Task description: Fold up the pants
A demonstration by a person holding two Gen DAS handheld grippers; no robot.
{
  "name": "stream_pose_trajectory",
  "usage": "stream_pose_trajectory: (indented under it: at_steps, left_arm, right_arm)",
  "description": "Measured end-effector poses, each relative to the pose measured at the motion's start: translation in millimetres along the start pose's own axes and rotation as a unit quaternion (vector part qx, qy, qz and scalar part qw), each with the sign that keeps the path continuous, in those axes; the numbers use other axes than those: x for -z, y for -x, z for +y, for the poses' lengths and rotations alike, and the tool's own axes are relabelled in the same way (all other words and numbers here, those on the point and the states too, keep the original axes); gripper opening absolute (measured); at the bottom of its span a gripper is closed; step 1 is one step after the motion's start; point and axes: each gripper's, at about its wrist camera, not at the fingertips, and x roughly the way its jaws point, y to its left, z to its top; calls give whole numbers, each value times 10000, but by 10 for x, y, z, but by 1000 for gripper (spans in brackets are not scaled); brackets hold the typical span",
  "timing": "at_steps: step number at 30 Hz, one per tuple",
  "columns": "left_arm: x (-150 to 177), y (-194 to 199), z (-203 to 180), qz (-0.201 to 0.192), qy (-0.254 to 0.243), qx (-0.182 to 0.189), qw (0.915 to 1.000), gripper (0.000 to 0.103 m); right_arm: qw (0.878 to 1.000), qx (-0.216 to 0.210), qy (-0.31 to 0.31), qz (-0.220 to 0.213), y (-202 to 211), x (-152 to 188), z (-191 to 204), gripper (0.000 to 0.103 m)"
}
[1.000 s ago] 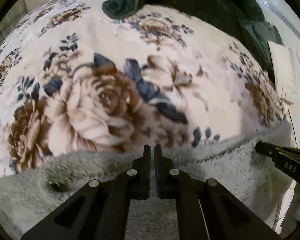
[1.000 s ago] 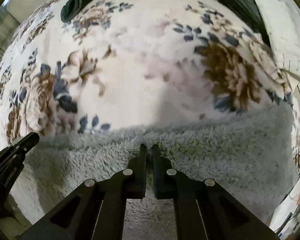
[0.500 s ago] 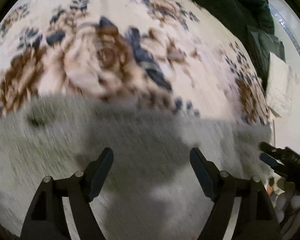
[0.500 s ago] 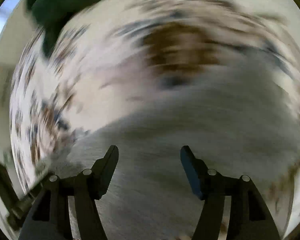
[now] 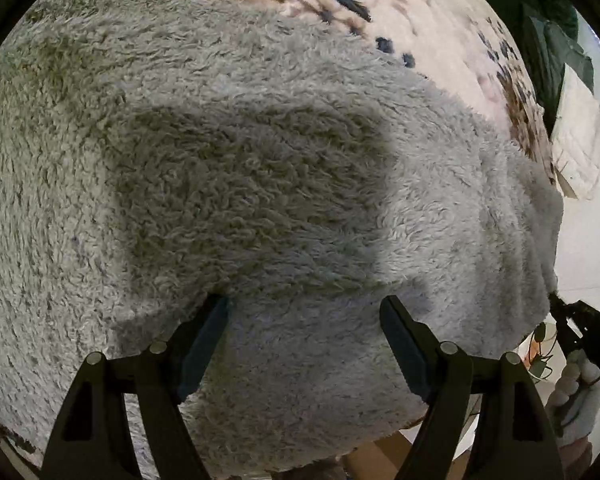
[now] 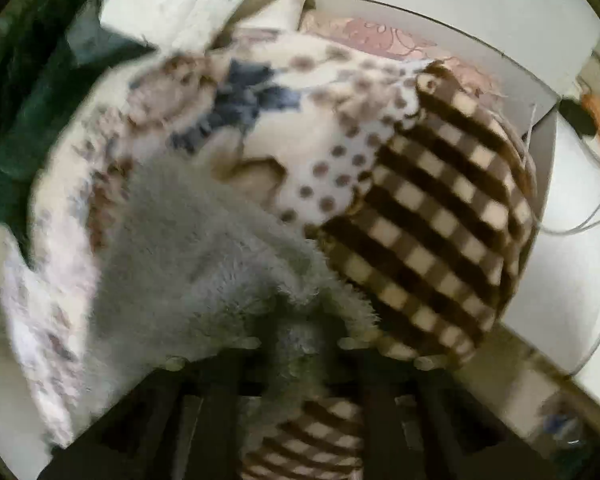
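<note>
1. Where my left wrist view looks down, the grey fleece pants point(image 5: 236, 184) fill nearly the whole frame, lying flat on the floral blanket point(image 5: 432, 28).
2. My left gripper point(image 5: 304, 312) stands wide apart, its fingertips pressed against the pile, with fleece between and ahead of them and nothing clamped.
3. At that view's right edge I see the right gripper point(image 5: 580, 320) just off the pants' edge.
4. In my blurred right wrist view, the pants point(image 6: 204, 256) bunch up directly ahead of the right gripper point(image 6: 298, 340), with a tuft of fleece sitting between its fingers.
5. I cannot tell whether those fingers are clamped on it.
6. A brown checked blanket point(image 6: 432, 236) lies just right of the pants.
</note>
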Motion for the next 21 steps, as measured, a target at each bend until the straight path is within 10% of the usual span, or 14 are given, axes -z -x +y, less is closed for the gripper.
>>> stream_pose_trajectory:
  at_steps: [6,10,21]
  left_arm:
    - [-67,-113,-58,139,-37,92,9999,95]
    - [-125,-247,-91,212,-41,163,9996,103]
    - [-325,-394,-220,419,423,-301,9978,103]
  right_arm:
    - [9993,101,-344,-137,66,-113,-219,10]
    - [9954,-695,-601,281,16,-47,-346,71]
    - [9558,-2522,-1411,538,-491,442,-462,71]
